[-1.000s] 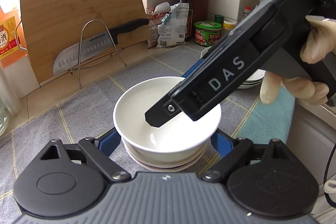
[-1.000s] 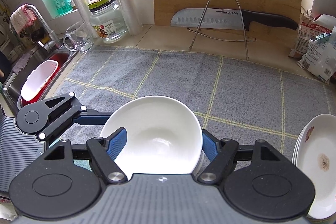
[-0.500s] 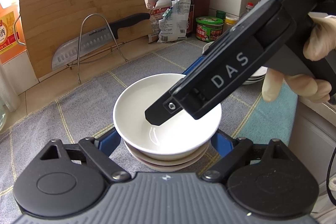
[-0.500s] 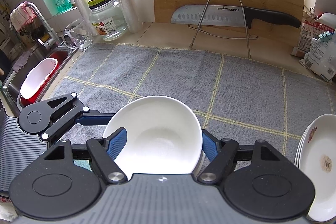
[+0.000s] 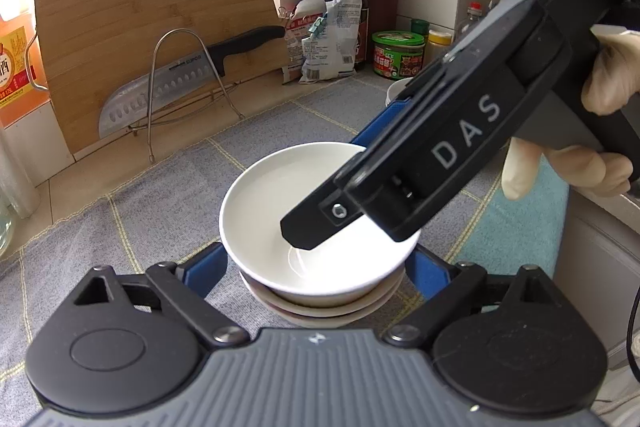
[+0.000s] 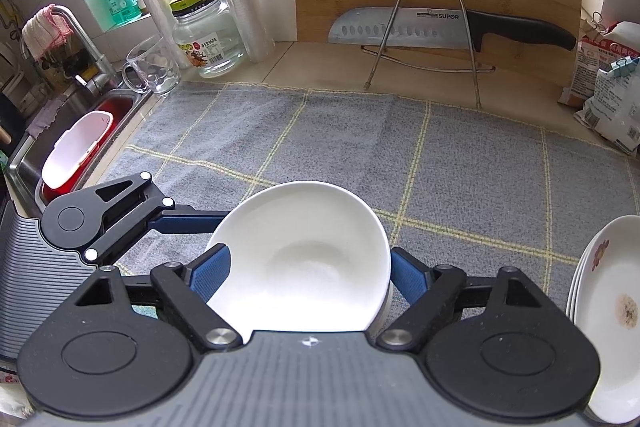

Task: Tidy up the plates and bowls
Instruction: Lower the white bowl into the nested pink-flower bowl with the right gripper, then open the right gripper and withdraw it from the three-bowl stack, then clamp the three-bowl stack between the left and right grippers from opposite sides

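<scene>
White bowl [image 5: 316,227] sits atop stacked bowls [image 5: 320,309] on gray mat [image 6: 320,139]. Right gripper [image 6: 310,273] straddles bowl, fingers apart; left gripper [image 5: 318,269] likewise spread, flanking stack. Risk: crowded grippers knock stack, toppling bowl.

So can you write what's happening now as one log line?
left gripper: open around white ceramic bowl stack | right gripper: open, straddling top white bowl | grey checked mat underneath
</scene>
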`<state>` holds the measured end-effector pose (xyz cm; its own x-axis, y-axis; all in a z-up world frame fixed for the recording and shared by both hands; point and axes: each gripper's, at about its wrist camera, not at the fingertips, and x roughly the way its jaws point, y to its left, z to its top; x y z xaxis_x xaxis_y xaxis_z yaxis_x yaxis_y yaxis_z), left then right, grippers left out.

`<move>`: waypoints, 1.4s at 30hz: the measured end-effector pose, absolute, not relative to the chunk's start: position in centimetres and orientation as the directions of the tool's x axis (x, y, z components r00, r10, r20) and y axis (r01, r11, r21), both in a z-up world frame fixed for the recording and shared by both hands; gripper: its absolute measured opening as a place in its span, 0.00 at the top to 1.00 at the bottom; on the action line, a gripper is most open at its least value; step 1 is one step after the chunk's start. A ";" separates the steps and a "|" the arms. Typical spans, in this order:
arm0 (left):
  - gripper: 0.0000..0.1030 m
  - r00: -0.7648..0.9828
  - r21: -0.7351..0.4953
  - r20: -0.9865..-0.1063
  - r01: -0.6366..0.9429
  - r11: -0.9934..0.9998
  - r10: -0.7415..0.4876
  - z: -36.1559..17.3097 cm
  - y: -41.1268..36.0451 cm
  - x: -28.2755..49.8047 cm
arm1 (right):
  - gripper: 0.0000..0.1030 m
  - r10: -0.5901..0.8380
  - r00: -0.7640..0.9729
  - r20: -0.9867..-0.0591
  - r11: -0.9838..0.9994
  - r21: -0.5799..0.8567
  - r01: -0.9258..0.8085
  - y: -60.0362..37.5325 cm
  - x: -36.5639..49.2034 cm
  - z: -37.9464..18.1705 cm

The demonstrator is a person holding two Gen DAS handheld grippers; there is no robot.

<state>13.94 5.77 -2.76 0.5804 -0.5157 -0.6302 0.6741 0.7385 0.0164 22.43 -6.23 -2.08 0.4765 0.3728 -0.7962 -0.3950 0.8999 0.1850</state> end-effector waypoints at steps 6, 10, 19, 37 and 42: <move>0.06 0.559 -0.006 -0.646 0.678 0.735 -0.521 -2.7 7.1 13.8 | 0.00 0.361 0.503 -0.786 0.904 0.161 -0.396 -6.6 21.7 -1.8; 0.05 0.539 -0.012 -0.665 0.684 0.729 -0.517 -3.3 8.2 13.7 | 0.00 0.359 0.512 -0.780 0.907 0.162 -0.389 -7.1 20.8 -1.9; 0.05 0.492 0.010 -0.718 0.715 0.699 -0.493 -5.1 9.2 14.5 | 0.00 0.322 0.518 -0.793 0.908 0.103 -0.407 -7.1 16.8 -2.7; 0.06 0.476 -0.017 -0.785 0.623 0.782 -0.396 -7.3 5.8 15.3 | 0.00 0.297 0.422 -0.856 0.819 0.001 -0.573 -8.5 19.3 -9.8; 0.06 0.508 -0.001 -0.789 0.563 0.827 -0.346 -8.1 5.1 15.4 | 0.00 0.342 0.386 -0.857 0.736 -0.011 -0.677 -8.9 20.5 -10.8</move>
